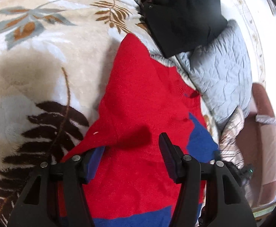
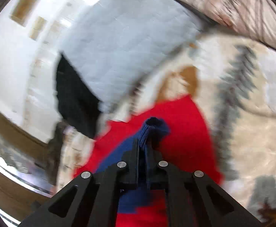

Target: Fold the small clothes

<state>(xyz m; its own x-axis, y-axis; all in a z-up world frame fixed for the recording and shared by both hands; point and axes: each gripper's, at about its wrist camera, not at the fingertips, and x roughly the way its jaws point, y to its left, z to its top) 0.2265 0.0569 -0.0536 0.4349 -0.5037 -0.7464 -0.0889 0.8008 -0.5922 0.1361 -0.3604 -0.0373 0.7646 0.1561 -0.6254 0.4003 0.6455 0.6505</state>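
In the blurred right view, fingers (image 2: 136, 151) pinch the sweater's (image 2: 185, 128) navy cuff (image 2: 154, 130).

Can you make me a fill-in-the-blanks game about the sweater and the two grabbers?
1. The sweater is mostly ____ with blue patches.
2. The right gripper is shut on the sweater's dark ____ cuff.
3. The left gripper has its jaws ____ above the sweater.
4. The sweater lies on a blanket printed with ____.

Missing words: red; blue; open; leaves
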